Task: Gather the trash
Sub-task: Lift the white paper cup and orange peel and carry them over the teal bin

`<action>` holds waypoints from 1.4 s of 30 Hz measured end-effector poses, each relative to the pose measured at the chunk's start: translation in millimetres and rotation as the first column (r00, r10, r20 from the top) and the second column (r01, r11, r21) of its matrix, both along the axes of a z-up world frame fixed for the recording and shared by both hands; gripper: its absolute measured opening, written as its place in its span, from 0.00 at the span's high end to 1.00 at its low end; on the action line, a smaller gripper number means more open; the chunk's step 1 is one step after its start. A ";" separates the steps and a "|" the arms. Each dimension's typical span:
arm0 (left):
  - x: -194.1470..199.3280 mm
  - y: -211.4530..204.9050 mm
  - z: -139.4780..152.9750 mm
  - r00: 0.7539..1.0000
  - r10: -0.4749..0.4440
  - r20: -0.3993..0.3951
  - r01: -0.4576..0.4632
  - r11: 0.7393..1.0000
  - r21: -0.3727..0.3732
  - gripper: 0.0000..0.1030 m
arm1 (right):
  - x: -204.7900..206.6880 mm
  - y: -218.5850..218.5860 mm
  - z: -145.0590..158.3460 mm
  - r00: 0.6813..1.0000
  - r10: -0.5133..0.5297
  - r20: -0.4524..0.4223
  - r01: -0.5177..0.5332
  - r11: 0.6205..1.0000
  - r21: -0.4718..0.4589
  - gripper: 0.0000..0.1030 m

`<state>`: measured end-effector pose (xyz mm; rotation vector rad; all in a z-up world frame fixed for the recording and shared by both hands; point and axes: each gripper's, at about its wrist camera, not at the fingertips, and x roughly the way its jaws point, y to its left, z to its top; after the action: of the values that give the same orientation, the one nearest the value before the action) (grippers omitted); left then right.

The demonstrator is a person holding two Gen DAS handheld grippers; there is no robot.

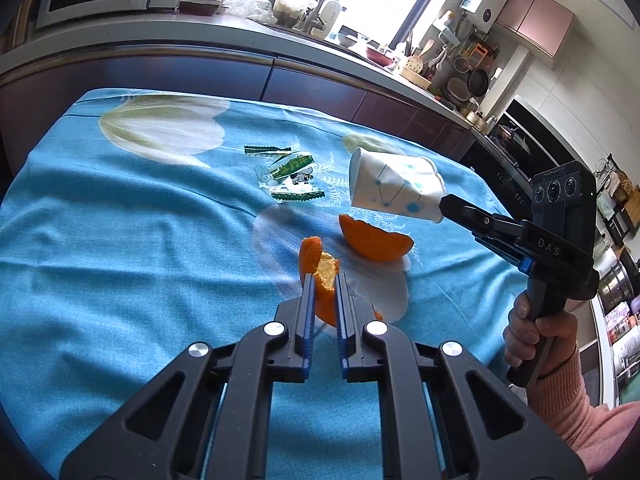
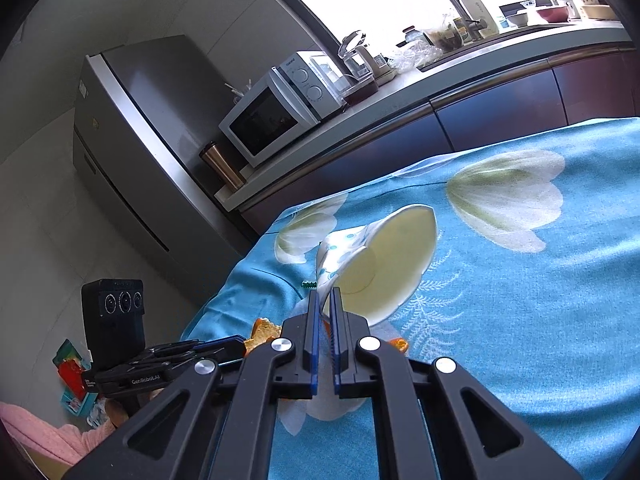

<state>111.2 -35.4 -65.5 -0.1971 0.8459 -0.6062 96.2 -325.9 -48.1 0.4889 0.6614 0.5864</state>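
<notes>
A curled piece of orange peel (image 1: 326, 268) sits between the fingers of my left gripper (image 1: 324, 280), which is shut on it just above the blue flowered tablecloth (image 1: 120, 240). A second, larger peel (image 1: 374, 240) lies on the cloth behind it. My right gripper (image 1: 442, 206) is shut on the rim of a white paper cup (image 1: 392, 190) with blue dots, held tilted off the table. In the right wrist view the cup (image 2: 384, 264) shows its open mouth past my right gripper (image 2: 325, 298), and my left gripper (image 2: 238, 346) with its peel (image 2: 264, 330) is at lower left.
Green-and-white candy wrappers (image 1: 292, 178) and a torn green strip (image 1: 266, 150) lie further back on the cloth. A kitchen counter (image 1: 240, 36) with a microwave (image 2: 276, 116) runs behind the table, beside a fridge (image 2: 132, 140). A hand in a pink sleeve (image 1: 532, 332) grips the right handle.
</notes>
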 end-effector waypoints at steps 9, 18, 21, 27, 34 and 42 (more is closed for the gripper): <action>-14.1 31.6 8.8 0.999 0.038 0.030 -0.038 0.999 -0.006 0.91 | -9.8 10.6 12.7 0.999 0.025 0.037 -0.025 1.000 0.006 0.96; -28.8 62.8 22.0 0.994 0.094 0.062 -0.094 0.995 -0.014 0.91 | -15.6 32.6 16.2 0.996 0.068 0.050 -0.069 0.998 0.008 0.96; -34.9 73.0 26.2 0.991 0.112 0.072 -0.111 0.994 -0.018 0.91 | -15.6 42.7 16.3 0.995 0.090 0.050 -0.091 0.996 0.008 0.96; -47.8 97.3 31.7 0.985 0.149 0.084 -0.148 0.989 -0.022 0.91 | -14.8 68.6 16.0 0.988 0.144 0.047 -0.145 0.989 0.005 0.96; -63.4 128.7 36.7 0.975 0.201 0.092 -0.199 0.979 -0.035 0.91 | -11.2 99.9 14.0 0.977 0.210 0.038 -0.211 0.978 0.003 0.96; -77.6 161.2 41.9 0.961 0.259 0.097 -0.256 0.966 -0.048 0.91 | -7.4 137.0 12.7 0.960 0.280 0.031 -0.280 0.960 -0.001 0.96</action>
<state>33.5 125.8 -23.7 -0.3003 0.6966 -0.3830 88.7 -188.9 -35.4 0.3912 0.7057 0.8607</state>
